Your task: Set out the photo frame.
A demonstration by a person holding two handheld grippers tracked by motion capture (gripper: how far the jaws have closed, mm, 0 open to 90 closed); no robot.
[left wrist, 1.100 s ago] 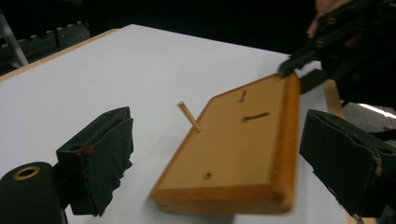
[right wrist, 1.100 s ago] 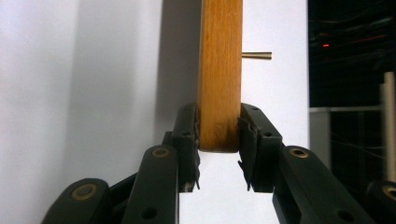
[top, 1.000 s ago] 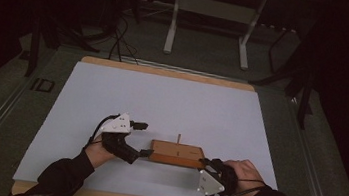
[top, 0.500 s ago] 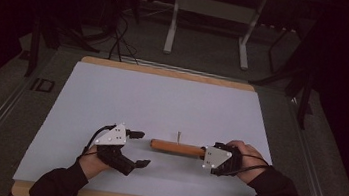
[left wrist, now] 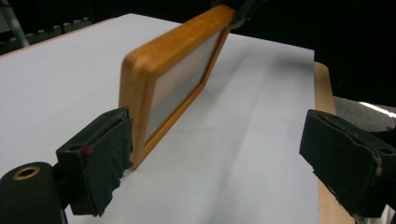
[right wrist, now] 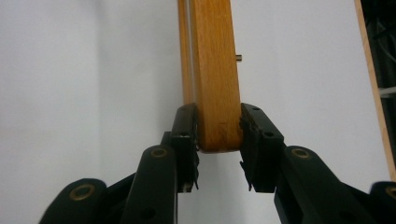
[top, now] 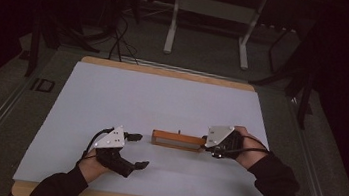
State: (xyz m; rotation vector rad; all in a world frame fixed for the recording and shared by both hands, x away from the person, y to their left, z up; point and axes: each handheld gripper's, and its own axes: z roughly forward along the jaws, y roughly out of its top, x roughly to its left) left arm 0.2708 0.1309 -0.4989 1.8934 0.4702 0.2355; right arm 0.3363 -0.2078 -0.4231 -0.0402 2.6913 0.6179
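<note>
A: While my left gripper (top: 136, 150) hangs wide open and empty beside it, where's the piece?

B: Mid-table on the white sheet (top: 162, 101): 1 rectangular orange wooden frame (top: 177, 139) with a pale panel, standing on edge. My right gripper (right wrist: 218, 140) clamps its end.

A: Handling?

B: I'd judge it rigid, light, tippy. Grip the wood rails, not the panel. 2 grippers, 1 frame.

Your high view is dim: the white table top (top: 162, 101) is the one lit patch, and the room from nine round to three o'clock falls to near black. Your gripper views are brighter, with soft shadows; the nearest black pads (left wrist: 95, 163) blur slightly.
</note>
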